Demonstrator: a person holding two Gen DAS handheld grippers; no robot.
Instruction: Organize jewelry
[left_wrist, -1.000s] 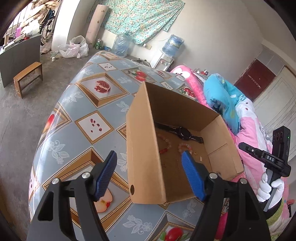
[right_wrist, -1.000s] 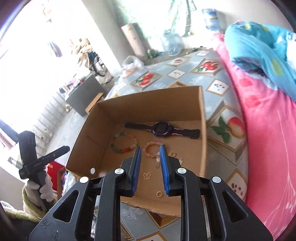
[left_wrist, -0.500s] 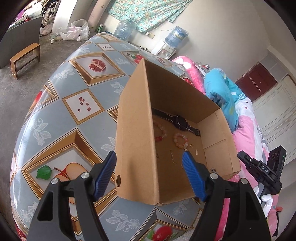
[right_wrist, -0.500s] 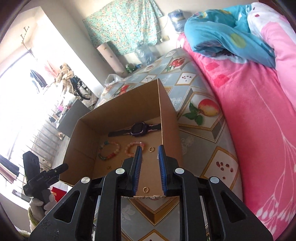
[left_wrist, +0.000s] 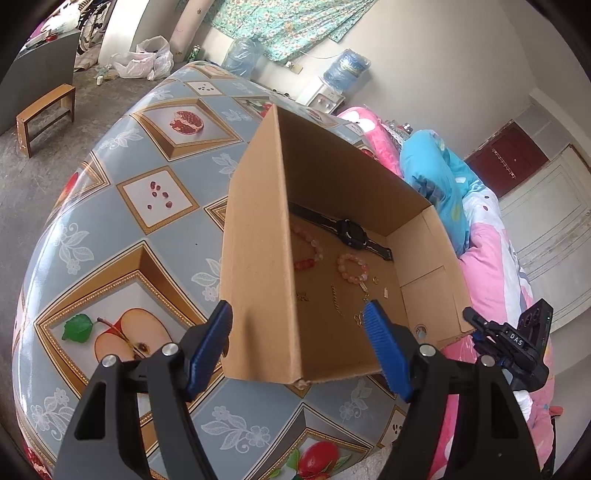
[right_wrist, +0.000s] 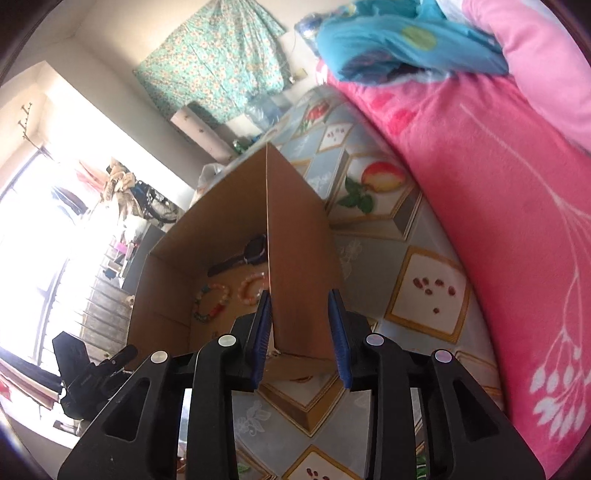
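Note:
An open cardboard box (left_wrist: 258, 266) stands on a table with a fruit-pattern cloth (left_wrist: 122, 229). Inside lie a black watch (left_wrist: 351, 234), a pink bead bracelet (left_wrist: 352, 267), a second bead bracelet (left_wrist: 308, 251), a thin chain (left_wrist: 336, 301) and small rings. My left gripper (left_wrist: 299, 343) is open, its jaws either side of the box's near left wall. My right gripper (right_wrist: 301, 334) is open and empty, its jaws straddling the box's right wall (right_wrist: 299, 266). That view also shows the watch (right_wrist: 245, 256) and both bracelets (right_wrist: 212, 302).
A pink blanket (right_wrist: 498, 192) and blue bedding (left_wrist: 432, 177) lie along the table's right side. A wooden stool (left_wrist: 44, 110), bags and water jugs stand on the floor beyond the table. The other hand-held gripper shows at each view's edge.
My right gripper has pulled back out of the box, shifted right and opened around the box's right wall. My left gripper has drawn back slightly and stays open.

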